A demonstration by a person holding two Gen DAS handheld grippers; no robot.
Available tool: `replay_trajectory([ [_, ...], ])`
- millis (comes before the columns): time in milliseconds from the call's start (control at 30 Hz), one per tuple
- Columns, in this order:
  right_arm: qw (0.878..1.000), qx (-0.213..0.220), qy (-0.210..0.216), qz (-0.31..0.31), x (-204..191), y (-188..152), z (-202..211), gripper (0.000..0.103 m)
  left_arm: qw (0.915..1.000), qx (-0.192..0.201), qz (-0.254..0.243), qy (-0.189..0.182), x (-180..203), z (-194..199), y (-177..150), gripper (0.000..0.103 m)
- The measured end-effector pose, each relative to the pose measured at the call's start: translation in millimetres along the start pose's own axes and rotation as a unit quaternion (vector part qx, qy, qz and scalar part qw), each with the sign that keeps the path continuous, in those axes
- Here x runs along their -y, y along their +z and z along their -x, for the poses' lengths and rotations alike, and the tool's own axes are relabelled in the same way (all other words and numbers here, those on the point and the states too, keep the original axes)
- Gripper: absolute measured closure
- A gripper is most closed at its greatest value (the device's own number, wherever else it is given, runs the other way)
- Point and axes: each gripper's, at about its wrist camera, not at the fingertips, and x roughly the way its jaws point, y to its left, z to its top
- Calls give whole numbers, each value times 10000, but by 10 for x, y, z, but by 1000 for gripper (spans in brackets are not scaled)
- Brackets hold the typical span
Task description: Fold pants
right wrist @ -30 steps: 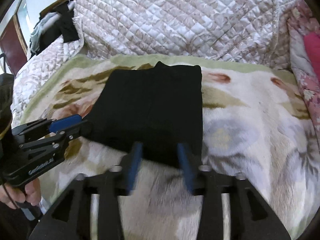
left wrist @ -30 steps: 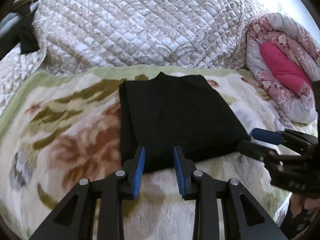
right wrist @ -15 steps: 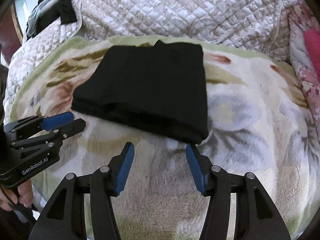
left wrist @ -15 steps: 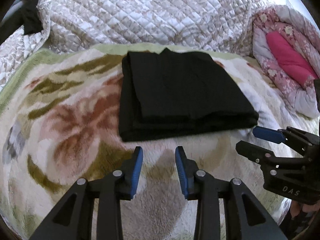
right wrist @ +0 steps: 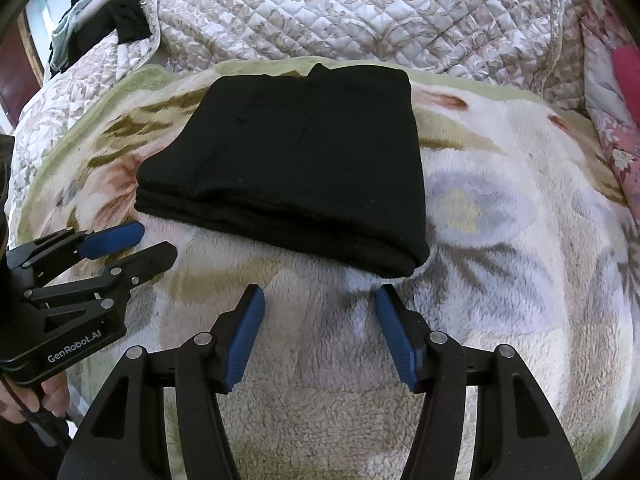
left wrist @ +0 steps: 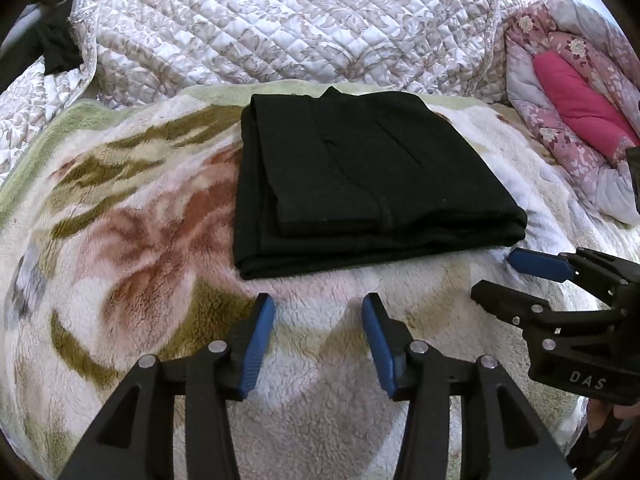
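Note:
Black pants lie folded into a flat layered rectangle on a fleecy floral blanket; they also show in the right wrist view. My left gripper is open and empty, just short of the pants' near edge. My right gripper is open and empty, near the pants' near right corner. The right gripper also shows in the left wrist view, and the left gripper in the right wrist view, both apart from the pants.
A quilted cover rises behind the blanket. A pink floral duvet roll lies at the right. Dark clothes hang at the far left.
Both grippers have let go of the pants and pulled back toward me. Their jaws have opened wider. The folded pants stay put on the blanket.

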Motion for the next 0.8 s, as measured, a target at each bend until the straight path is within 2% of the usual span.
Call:
replay_trajectory([
  [800, 10000, -23, -34, 34, -20, 11, -12, 40, 10000, -31, -38, 26, -7, -27, 1, 49],
])
